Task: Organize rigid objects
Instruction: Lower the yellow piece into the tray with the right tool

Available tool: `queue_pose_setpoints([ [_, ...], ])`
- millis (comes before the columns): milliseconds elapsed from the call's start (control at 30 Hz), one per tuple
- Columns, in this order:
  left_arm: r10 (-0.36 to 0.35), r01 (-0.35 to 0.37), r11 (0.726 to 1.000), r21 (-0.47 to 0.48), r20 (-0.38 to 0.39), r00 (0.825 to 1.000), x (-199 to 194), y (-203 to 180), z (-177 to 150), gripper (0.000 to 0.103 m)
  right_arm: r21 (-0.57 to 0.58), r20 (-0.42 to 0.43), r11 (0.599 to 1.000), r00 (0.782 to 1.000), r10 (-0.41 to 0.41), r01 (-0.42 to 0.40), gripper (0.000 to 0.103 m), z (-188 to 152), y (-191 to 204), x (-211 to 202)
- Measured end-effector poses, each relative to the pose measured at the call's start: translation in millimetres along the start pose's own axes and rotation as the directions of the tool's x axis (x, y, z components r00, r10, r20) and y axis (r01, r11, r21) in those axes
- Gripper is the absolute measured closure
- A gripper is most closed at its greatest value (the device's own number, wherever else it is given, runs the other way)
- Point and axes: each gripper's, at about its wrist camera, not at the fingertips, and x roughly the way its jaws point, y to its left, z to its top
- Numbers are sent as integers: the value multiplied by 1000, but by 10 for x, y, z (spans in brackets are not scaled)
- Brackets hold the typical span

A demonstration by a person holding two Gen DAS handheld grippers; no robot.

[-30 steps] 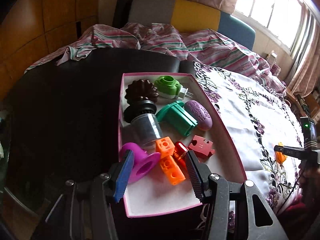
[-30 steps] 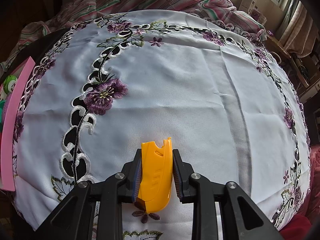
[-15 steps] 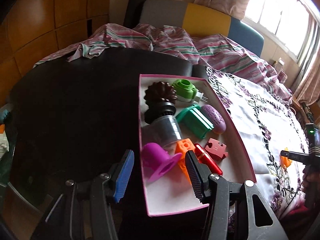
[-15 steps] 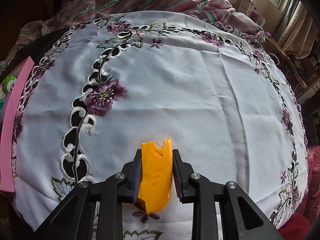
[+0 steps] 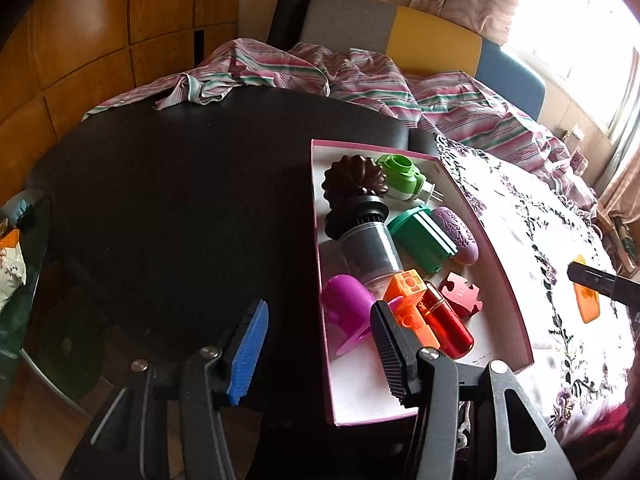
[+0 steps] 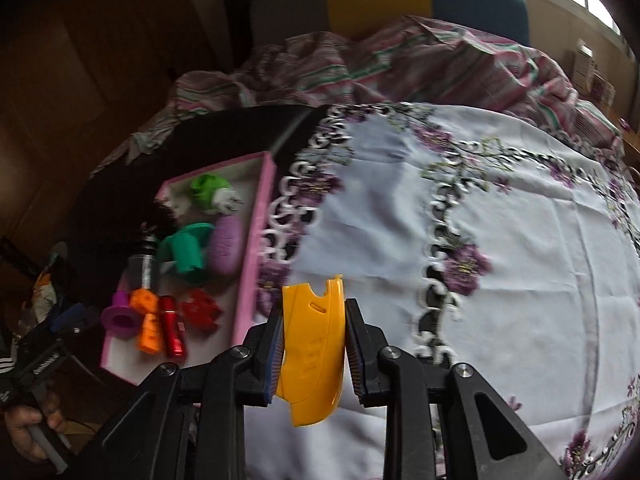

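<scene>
Right gripper point(image 6: 314, 350): its two pads are clamping the yellow plastic piece point(image 6: 312, 354) from both sides, holding it upright above the embroidered white tablecloth point(image 6: 500, 280).
Yellow plastic piece: it is sitting between the right gripper's fingers, just right of the pink tray point(image 6: 256, 264), not touching it; in the left wrist view it is showing at the far right, over the cloth.
Left gripper point(image 5: 320, 344): its fingers are standing apart with nothing between them, hanging over the dark tabletop point(image 5: 180, 220) at the tray's left near edge.
Pink tray: it is lying where the dark tabletop meets the cloth.
Tray contents: a brown fluted mould point(image 5: 354, 180) and a green plug point(image 5: 402, 176) are lying at the far end; a clear jar point(image 5: 366, 240), a teal block point(image 5: 420, 240) and a purple oval point(image 5: 458, 234) in the middle; a magenta cup point(image 5: 346, 312), an orange block point(image 5: 406, 292), a red cylinder point(image 5: 446, 322) and a red puzzle piece point(image 5: 460, 294) nearer.
</scene>
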Motion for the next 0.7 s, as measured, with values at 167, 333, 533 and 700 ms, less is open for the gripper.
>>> queue_pose_setpoints([
  [167, 1, -1, 1000, -9, -2, 1000, 8, 31, -14, 49, -74, -43, 994, 997, 71, -74, 76, -29, 533, 262],
  [333, 4, -4, 1000, -15, -4, 1000, 34, 64, -29, 49, -105, -108, 991, 992, 72, -84, 76, -99, 735, 572],
  [533, 12, -12, 1000, -10, 5, 1000, 55, 72, -41, 48, -122, -165, 991, 986, 27, -48, 75, -245, 776, 822],
  [700, 14, -14, 1000, -8, -4, 1000, 80, 59, -43, 48, -120, -172, 992, 985, 27, -48, 73, -289, 750, 853],
])
